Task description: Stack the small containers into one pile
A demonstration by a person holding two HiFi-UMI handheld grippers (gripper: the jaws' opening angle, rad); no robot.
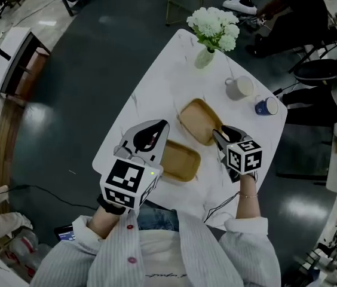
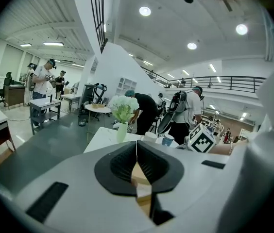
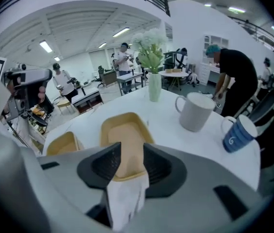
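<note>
Two shallow tan containers lie apart on the white table [image 1: 156, 76]. The farther container [image 1: 197, 121] [image 3: 122, 130] sits just ahead of my right gripper [image 1: 218, 135] [image 3: 132, 148]. That gripper is open, and the container's near rim shows through the gap between its jaws with neither pad pressing on it. The nearer container [image 1: 179, 160] [image 3: 61, 143] lies flat beside my left gripper [image 1: 164, 125] [image 2: 137, 147]. The left gripper's tips meet, so it is shut on nothing. A strip of tan container [image 2: 141, 176] shows below the joined tips.
A vase of white flowers [image 1: 207, 37] stands at the table's far end. A white mug [image 1: 238, 87] and a blue mug [image 1: 266, 105] sit near the right edge. People, tables and chairs stand around on the dark floor.
</note>
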